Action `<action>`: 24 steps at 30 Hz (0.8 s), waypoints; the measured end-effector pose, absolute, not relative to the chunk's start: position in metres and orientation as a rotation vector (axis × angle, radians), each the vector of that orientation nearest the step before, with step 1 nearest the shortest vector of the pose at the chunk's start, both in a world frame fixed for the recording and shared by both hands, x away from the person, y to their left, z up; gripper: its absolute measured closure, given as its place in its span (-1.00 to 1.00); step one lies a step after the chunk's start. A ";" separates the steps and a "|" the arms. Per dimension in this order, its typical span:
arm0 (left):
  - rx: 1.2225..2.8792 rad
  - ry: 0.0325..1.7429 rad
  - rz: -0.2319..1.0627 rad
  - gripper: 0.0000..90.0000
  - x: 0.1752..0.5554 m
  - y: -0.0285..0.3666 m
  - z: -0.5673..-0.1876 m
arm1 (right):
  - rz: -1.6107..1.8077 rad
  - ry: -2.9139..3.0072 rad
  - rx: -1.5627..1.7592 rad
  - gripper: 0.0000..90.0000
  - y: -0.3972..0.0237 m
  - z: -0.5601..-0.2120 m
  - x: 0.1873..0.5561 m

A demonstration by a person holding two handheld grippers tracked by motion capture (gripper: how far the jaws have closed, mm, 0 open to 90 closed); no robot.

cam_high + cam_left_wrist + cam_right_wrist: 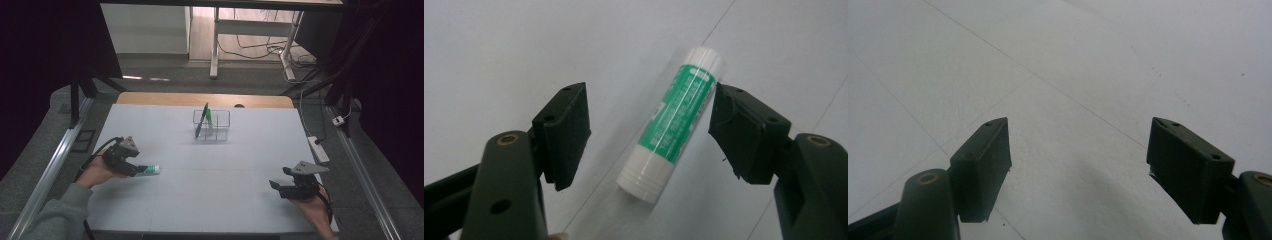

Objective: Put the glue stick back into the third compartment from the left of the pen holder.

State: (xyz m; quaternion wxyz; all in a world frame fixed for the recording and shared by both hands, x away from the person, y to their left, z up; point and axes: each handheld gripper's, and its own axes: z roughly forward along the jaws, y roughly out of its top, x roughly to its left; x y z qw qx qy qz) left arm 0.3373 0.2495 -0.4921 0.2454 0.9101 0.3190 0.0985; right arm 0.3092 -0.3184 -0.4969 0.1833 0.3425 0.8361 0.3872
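At lower left of the high view, the left claw (141, 169) stands wide open around a glue stick (671, 122) lying flat on the white desk (210, 190), pads clear of it. Its green label carries white print too blurred to read. At lower right the right claw (278, 187) gapes open, holding nothing. A clear organizer (212, 125) sits at upper centre.

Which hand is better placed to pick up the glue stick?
Left. The left gripper has open jaws on either side of the glue stick; the right gripper is across the table.
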 end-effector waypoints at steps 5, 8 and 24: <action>2.529 0.832 0.233 -0.31 0.338 0.250 -0.497 | 1.090 2.359 0.967 -0.45 -0.318 -0.497 0.309; 2.554 0.819 0.212 -0.33 0.339 0.249 -0.500 | 1.090 2.359 0.967 -0.45 -0.318 -0.497 0.309; 2.683 0.739 0.160 0.11 0.342 0.248 -0.512 | 1.086 2.366 0.967 -0.45 -0.318 -0.499 0.310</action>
